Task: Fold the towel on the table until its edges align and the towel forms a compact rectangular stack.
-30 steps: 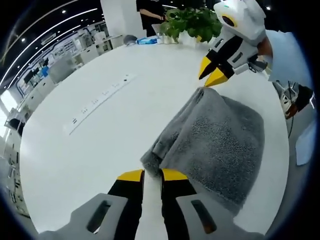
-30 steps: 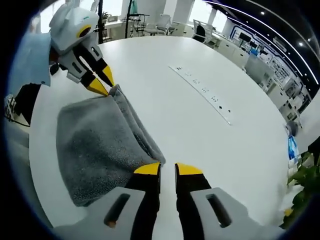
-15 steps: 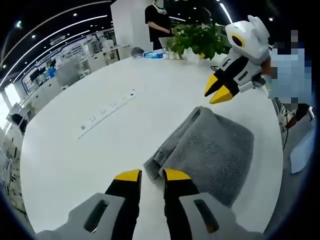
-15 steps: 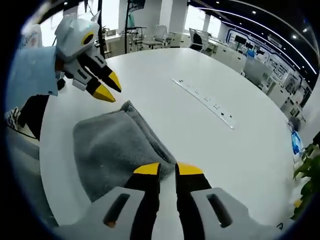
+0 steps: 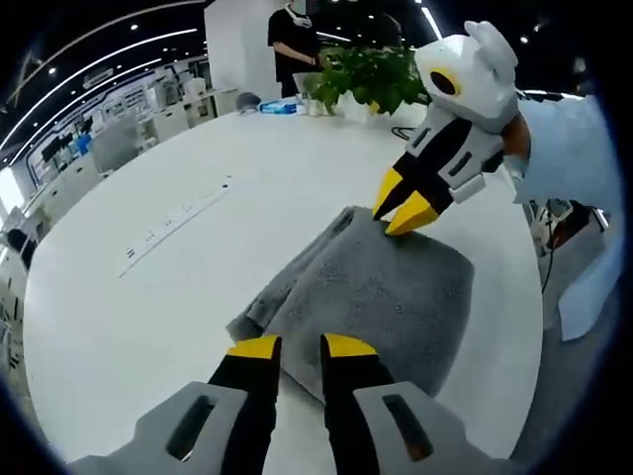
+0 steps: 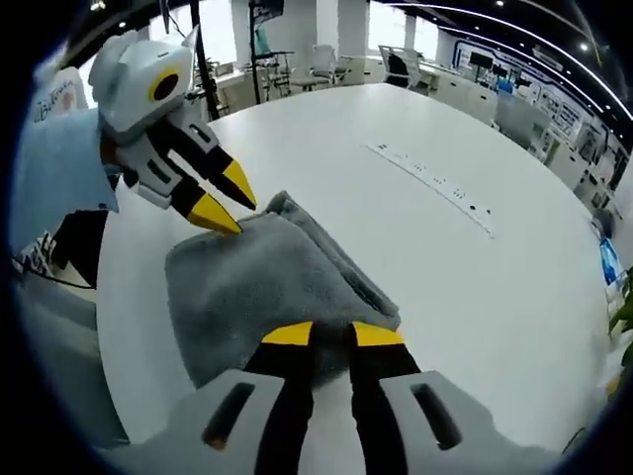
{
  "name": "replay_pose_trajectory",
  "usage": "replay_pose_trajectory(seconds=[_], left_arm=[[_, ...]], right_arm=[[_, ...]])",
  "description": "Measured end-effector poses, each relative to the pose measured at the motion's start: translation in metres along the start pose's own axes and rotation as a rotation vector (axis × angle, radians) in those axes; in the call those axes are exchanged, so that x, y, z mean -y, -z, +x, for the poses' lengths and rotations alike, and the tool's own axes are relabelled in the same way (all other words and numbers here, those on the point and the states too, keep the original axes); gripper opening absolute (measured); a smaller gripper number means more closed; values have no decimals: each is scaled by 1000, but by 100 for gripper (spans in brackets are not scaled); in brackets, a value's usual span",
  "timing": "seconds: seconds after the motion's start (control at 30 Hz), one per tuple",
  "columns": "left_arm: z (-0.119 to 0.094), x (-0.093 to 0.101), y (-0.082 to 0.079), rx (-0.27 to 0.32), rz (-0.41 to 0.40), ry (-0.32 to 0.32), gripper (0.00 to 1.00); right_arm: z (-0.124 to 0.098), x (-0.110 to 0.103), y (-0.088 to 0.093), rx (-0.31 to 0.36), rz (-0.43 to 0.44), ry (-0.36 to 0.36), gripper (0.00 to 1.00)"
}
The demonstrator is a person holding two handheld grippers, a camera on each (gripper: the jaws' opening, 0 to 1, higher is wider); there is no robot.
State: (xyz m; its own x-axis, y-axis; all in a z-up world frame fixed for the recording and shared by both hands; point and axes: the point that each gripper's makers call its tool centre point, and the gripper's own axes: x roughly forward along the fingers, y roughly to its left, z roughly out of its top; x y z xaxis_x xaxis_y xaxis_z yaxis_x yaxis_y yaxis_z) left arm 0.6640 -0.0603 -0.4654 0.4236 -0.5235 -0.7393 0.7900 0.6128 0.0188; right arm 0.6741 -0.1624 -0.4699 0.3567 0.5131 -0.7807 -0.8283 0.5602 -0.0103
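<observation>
So the grey towel (image 5: 371, 297) is lying folded on the big white table (image 5: 148, 287), a thick fluffy terry thing with a loopy nap, bunched into a chunky rectangle. One long side shows the stacked layers as soft rolled ridges (image 6: 336, 252), and the top face is flat and fuzzy. The table surface is smooth and glossy, round-edged, with a thin strip of small dark marks (image 6: 435, 183) running across it.

My left gripper (image 5: 294, 346) sits right at the near edge of the towel, yellow tips over black jaws, just a narrow gap between them and nothing in that gap, so basically closed on air. In the right gripper view it comes in from the left as a white moulded shell with its yellow tips (image 6: 223, 198) touching down at the far corner of the towel.

My right gripper (image 6: 331, 334) has its jaws nearly together too, tips resting on the towel's edge, and I can't tell if there's any cloth pinched in there. From the left gripper view it's poking its tips (image 5: 401, 203) at the towel's far corner.

Leafy green plant (image 5: 371, 69) at the far side of the table, a person in dark clothes (image 5: 290, 35) standing behind it
</observation>
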Motion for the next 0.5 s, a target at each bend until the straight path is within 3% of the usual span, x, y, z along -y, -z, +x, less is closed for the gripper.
replay_pose_trajectory(seconds=[0.17, 0.5], left_arm=[[15, 6, 16, -60, 17, 15, 17], [17, 0, 22, -62, -34, 3, 18]], right_arm=[[14, 7, 3, -22, 7, 6, 18], [18, 7, 13, -52, 36, -19, 20]])
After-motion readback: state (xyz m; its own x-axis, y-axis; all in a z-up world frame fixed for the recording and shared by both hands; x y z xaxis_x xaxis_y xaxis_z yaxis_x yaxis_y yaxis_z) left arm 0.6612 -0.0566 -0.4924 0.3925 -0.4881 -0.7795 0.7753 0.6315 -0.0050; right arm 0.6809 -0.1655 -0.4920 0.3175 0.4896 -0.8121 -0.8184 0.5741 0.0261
